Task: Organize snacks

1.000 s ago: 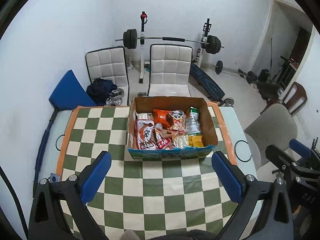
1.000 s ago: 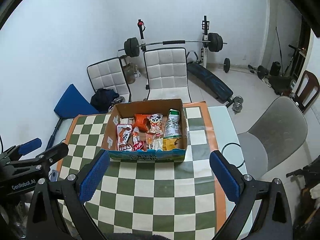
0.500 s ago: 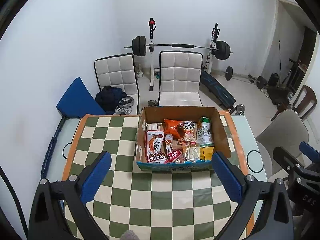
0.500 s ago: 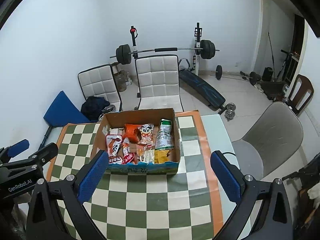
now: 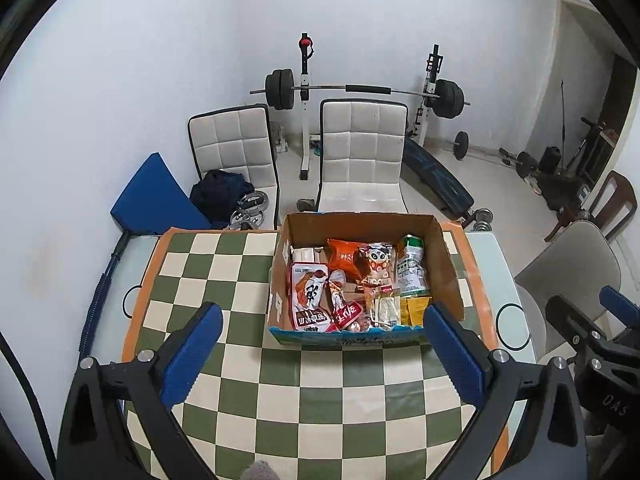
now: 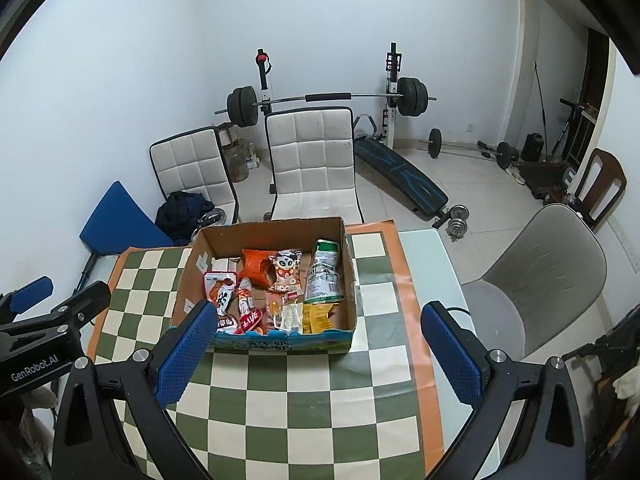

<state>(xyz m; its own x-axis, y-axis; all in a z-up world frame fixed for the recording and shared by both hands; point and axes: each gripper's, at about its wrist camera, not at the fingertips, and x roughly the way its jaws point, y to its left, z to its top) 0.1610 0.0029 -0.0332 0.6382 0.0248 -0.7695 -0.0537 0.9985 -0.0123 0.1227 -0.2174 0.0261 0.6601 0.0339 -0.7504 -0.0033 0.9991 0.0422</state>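
An open cardboard box [image 5: 450, 276] [image 6: 192, 276] sits on the checkered table, packed with snack packets: a red pouch [image 5: 310, 298] [image 6: 218, 292], an orange bag [image 5: 344, 256] [image 6: 258, 266], a cartoon-cow packet [image 5: 376, 262] [image 6: 286, 270], a green-white bag [image 5: 412, 266] [image 6: 324, 274] and yellow sachets [image 5: 416, 308] [image 6: 316, 316]. My left gripper [image 5: 320, 322] hovers open above the table in front of the box, nothing between its fingers. My right gripper [image 6: 316, 320] is likewise open and empty, held back from the box's near wall. Each gripper shows at the edge of the other's view.
The green-and-cream checkered cloth [image 5: 320, 400] [image 6: 280, 392] with orange border covers a white table. Two white padded chairs [image 5: 362, 160], a grey chair [image 6: 540, 276], a blue mat [image 5: 156, 200] and a barbell rack [image 5: 360, 90] stand beyond the table.
Both grippers have pulled back and risen a little, so the box sits lower in the views and more of the room shows. Both stay open and empty.
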